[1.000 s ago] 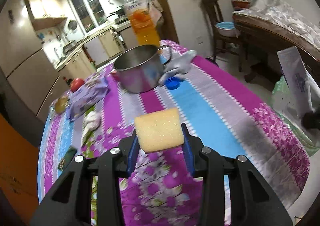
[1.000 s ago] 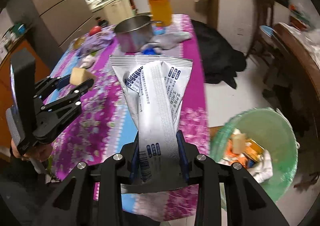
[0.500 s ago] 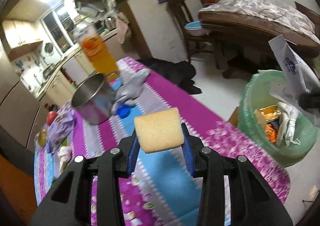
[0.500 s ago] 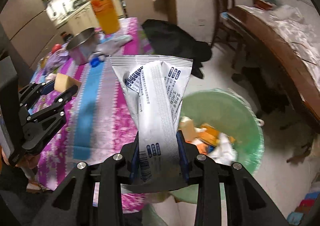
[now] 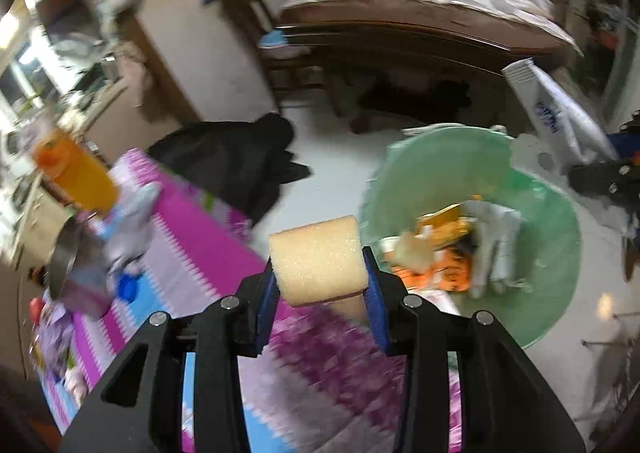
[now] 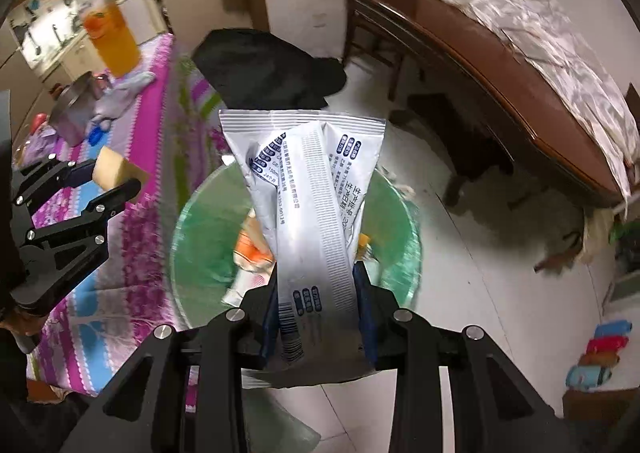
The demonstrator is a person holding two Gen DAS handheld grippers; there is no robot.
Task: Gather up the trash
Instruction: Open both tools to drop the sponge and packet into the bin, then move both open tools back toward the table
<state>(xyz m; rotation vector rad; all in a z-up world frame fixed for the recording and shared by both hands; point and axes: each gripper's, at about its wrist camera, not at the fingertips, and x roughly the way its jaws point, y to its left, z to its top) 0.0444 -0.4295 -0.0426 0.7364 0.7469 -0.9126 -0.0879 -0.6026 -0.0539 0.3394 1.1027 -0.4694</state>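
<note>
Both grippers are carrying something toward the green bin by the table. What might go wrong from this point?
1. The left gripper holds the sponge over the tablecloth's edge, short of the green bin; released now, it would probably land on the table or floor.
2. The right gripper pinches the long white wrapper only at its lower end; dropped, it may catch on the bin's rim.
3. Both grippers converge on one bin and might collide.

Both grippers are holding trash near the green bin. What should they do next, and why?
Probably open the right gripper first: its wrapper seems to hang right over the bin. The left gripper should carry its sponge a little farther, since it looks short of the rim.
</note>
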